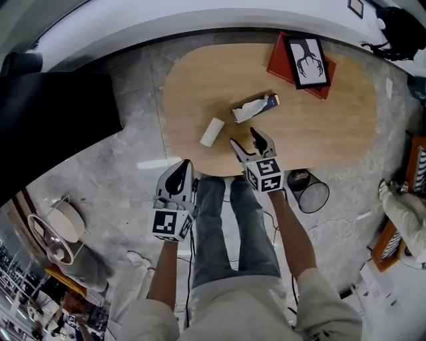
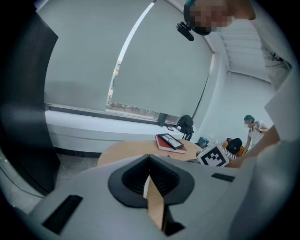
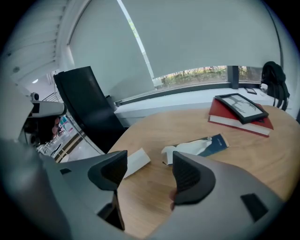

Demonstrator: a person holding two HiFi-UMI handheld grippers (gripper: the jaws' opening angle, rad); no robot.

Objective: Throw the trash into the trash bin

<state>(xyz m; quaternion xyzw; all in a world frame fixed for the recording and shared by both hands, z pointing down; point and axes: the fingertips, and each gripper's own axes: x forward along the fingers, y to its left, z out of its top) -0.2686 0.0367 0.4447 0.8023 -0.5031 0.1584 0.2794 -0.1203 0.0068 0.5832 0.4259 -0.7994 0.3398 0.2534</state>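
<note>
An oval wooden tabletop [image 1: 333, 126] is set on a grey marbled floor [image 1: 133, 186] beside a curved window wall [image 1: 200, 16]. A white paper scrap [image 1: 212, 132] and a crumpled white-and-blue wrapper [image 1: 255, 108] lie apart near the tabletop's middle. A black mesh trash bin [image 1: 310, 191] stands on the floor off the near right edge. The right gripper [image 1: 245, 141] is held over the near edge, its fingers [image 3: 190, 178] spread with nothing between them. The left gripper [image 1: 180, 174] is held off the near left edge, its fingers [image 2: 131, 178] pressed together and empty. A black chair [image 1: 53, 126] is cut off at the left.

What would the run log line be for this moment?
left gripper shut, empty | right gripper open above table | wrapper, white box on table | bin on floor
</note>
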